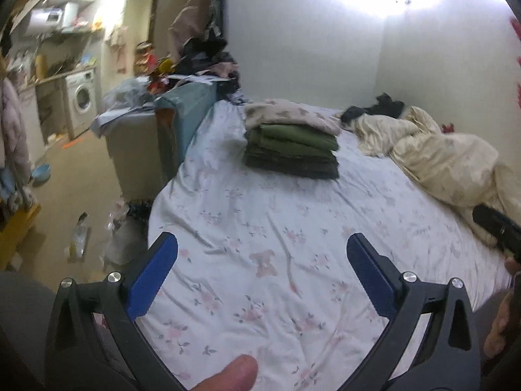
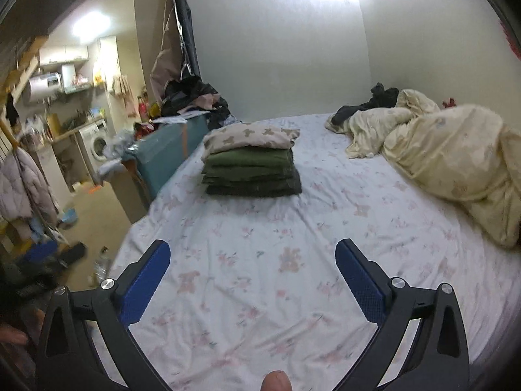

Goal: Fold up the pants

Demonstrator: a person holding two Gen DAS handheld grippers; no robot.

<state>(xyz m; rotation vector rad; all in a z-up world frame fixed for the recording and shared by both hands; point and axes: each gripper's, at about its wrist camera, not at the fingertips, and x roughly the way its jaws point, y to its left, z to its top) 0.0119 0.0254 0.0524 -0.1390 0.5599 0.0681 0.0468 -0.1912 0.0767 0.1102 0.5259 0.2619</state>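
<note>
A stack of folded pants (image 1: 291, 150), olive and dark green, sits on the floral bed sheet (image 1: 260, 228) toward the bed's far left, with a beige bear-print garment (image 1: 286, 114) on top. The stack also shows in the right wrist view (image 2: 252, 172). My left gripper (image 1: 262, 247) is open and empty, held above the near part of the bed. My right gripper (image 2: 252, 254) is open and empty too, over the sheet (image 2: 260, 244). Its black body shows at the right edge of the left wrist view (image 1: 498, 231). The stack lies well beyond both grippers.
A crumpled cream duvet (image 2: 449, 159) and dark clothes (image 2: 374, 101) lie along the bed's right and far side. A teal box with piled clutter (image 1: 185, 104) stands at the bed's left. The floor at left holds litter and a washing machine (image 1: 81, 97).
</note>
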